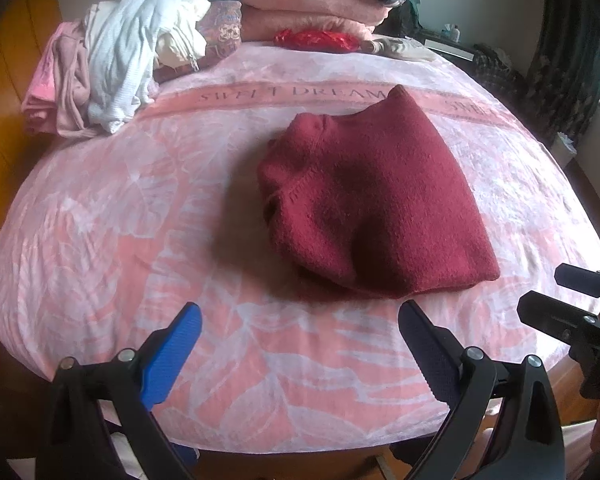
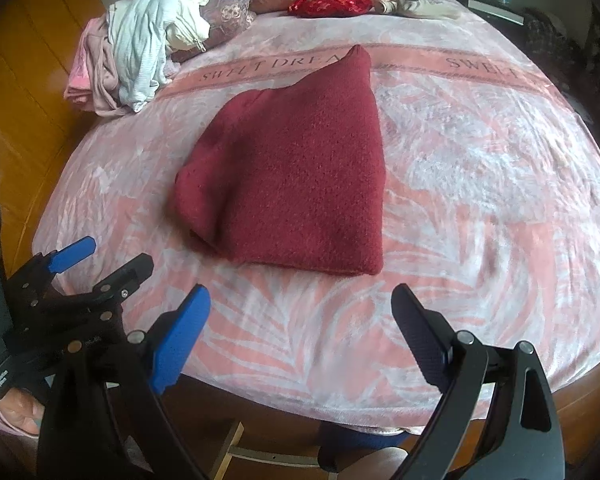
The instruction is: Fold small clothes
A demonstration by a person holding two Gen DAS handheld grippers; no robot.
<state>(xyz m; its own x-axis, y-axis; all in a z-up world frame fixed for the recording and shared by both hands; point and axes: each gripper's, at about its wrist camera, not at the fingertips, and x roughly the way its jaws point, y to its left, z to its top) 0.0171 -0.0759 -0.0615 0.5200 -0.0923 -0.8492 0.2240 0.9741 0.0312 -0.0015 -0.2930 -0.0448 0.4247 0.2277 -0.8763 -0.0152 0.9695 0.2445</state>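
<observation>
While both tools, left [image 1: 300, 350] and right [image 2: 302, 330], hang wide and empty at the near edge, the folded sweater [image 1: 374, 204] lies mid-bed [image 1: 100, 240], so a careless one-layer pinch could spill its loose folds.

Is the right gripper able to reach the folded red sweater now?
Probably yes. The right gripper is open and points at the red sweater, with only bare pink blanket between them. The left gripper stays aside.

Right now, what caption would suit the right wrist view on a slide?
Folded maroon sweater lies on a pink "Sweet Dreams" blanket, both tools, right and left, open and empty.
</observation>
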